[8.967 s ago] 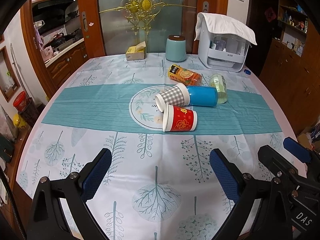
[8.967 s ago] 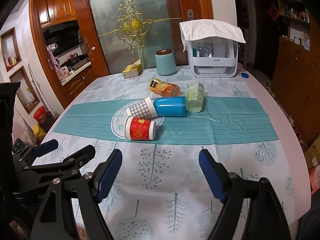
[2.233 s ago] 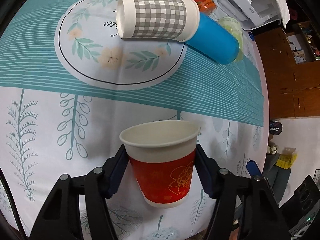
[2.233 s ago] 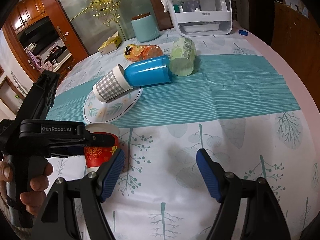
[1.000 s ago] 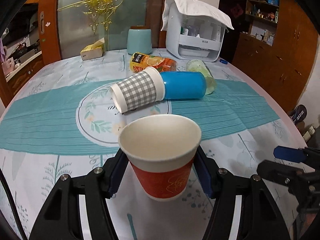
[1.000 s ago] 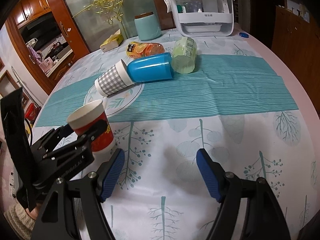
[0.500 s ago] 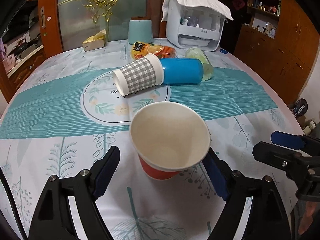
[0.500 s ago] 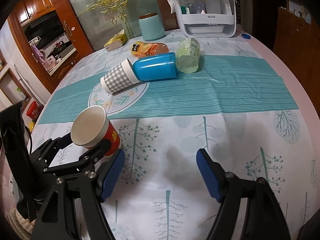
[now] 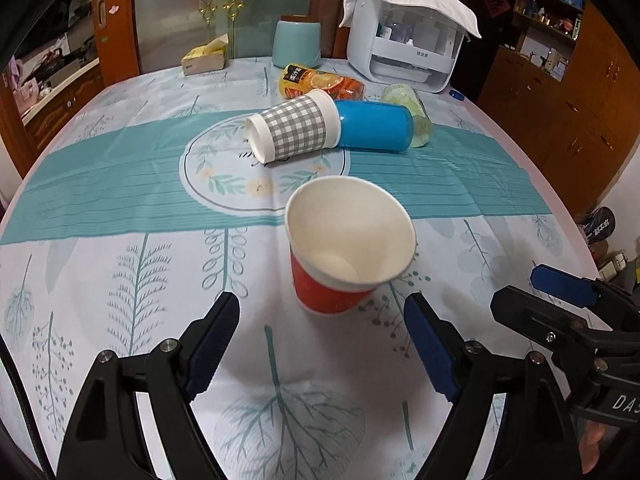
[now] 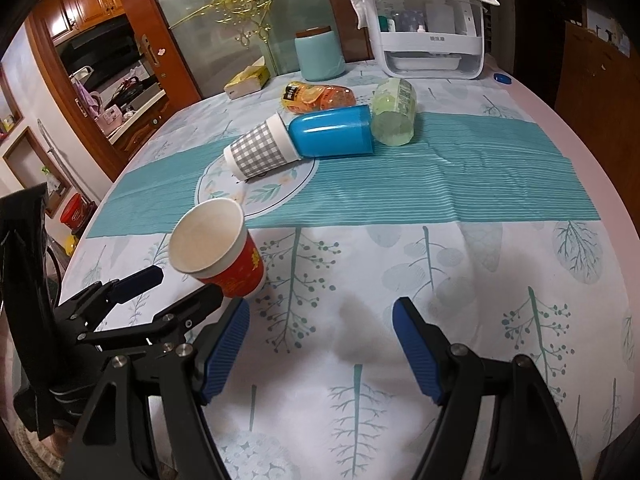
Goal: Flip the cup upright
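The red paper cup (image 9: 340, 256) stands upright on the tablecloth, mouth up; it also shows in the right wrist view (image 10: 224, 250). My left gripper (image 9: 322, 340) is open, just behind the cup and clear of it; it also shows in the right wrist view (image 10: 176, 284). My right gripper (image 10: 320, 344) is open and empty over the near part of the table, to the right of the cup. A grey checked cup (image 9: 294, 130), a blue cup (image 9: 374, 126) and a green cup (image 9: 410, 114) lie on their sides farther back.
An orange drink bottle (image 9: 320, 82) lies behind the cups. A teal canister (image 9: 297, 44), a tissue box (image 9: 204, 58) and a white appliance with a cloth on it (image 9: 408, 48) stand at the table's far edge. Wooden cabinets are to the right.
My left gripper set the red cup upright on the table, opened and drew back from it. The right gripper has hardly moved.
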A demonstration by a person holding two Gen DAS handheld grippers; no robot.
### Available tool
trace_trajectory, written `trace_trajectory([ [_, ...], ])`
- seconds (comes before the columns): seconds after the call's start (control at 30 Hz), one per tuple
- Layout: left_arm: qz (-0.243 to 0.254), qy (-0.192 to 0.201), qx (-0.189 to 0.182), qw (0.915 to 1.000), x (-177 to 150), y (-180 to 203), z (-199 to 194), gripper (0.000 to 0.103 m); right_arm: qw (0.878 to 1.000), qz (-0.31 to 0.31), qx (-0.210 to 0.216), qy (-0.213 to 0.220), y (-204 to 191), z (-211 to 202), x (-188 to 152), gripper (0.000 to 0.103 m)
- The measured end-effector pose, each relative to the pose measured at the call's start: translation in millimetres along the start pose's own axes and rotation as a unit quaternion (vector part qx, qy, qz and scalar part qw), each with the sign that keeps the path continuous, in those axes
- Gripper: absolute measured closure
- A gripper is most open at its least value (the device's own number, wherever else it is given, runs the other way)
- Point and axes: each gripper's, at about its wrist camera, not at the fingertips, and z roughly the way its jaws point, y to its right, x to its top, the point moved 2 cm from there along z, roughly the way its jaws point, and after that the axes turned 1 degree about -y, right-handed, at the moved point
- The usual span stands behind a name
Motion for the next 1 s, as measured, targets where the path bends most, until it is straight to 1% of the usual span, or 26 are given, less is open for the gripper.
trace_trajectory([
  [0.33,-0.028,-0.011,-0.002,0.9995,-16.1,-8.5,-18.2,0.02,1.0,-0.005,0.001,0.006,-5.3,-12.4,-12.5,0.028],
  [0.47,-0.038,-0.019,-0.001,0.9991,-25.0,-12.4,-27.6,0.019,1.0,-0.014,-0.01,0.019,-9.3,-21.9,-18.2,0.028],
  [0.77,-0.046,-0.009,0.03,0.9985,-31.7,-15.7,-62.0,0.019,0.998,-0.039,-0.025,0.052,-23.1,-50.1,-25.8,0.028],
  [0.83,-0.046,-0.002,0.032,0.9984,-29.0,-14.5,-70.2,0.016,0.997,-0.045,-0.028,0.061,-26.4,-57.0,-25.2,0.028],
  [0.9,-0.042,0.005,0.035,0.9985,-26.5,-12.1,-78.8,0.004,0.996,-0.049,-0.03,0.071,-30.1,-63.4,-24.3,0.026],
  [1.0,-0.038,0.012,0.039,0.9984,-23.8,-8.4,-87.2,0.003,0.995,-0.054,-0.03,0.082,-34.1,-71.5,-22.3,0.024],
])
